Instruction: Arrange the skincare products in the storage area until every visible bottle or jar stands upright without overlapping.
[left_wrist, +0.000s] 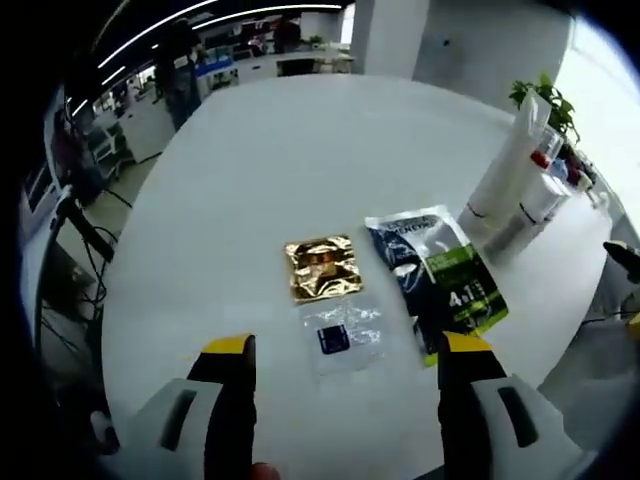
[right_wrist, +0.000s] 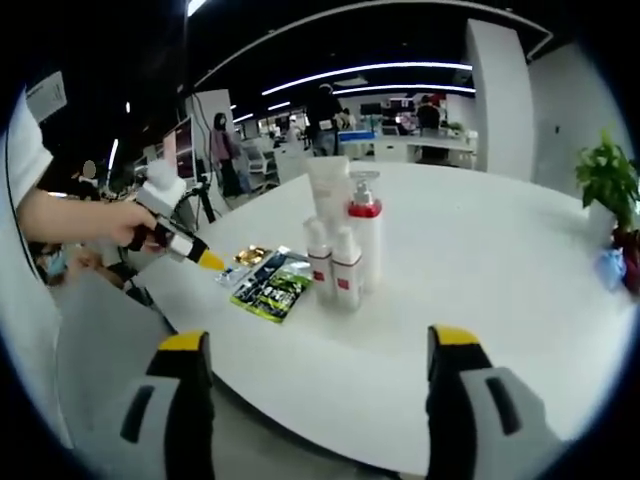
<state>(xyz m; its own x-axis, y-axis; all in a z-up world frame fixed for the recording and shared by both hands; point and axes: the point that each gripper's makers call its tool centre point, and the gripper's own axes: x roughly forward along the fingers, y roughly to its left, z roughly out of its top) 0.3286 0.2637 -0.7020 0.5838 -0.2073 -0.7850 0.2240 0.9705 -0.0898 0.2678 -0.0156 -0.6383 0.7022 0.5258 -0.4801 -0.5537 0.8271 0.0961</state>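
bottles (right_wrist: 340, 245) seen upright near table (right_wrist: 480, 250) edge | sachets (left_wrist: 440, 275) left flat | both hand-held grippers open, nothing gripped

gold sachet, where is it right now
In the left gripper view the gold sachet lies flat on the white table, left of the green sachet and just beyond the clear sachet.

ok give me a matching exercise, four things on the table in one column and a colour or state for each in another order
Things:
1. gold sachet
2. clear sachet
3. pump bottle
4. green and blue sachet

Descriptions:
A. standing upright, red collar
B. lying flat, shiny and crinkled
C. lying flat, nearest the left gripper, dark square inside
D. lying flat, largest packet, printed "4"

Pairs: 1-B, 2-C, 3-A, 4-D
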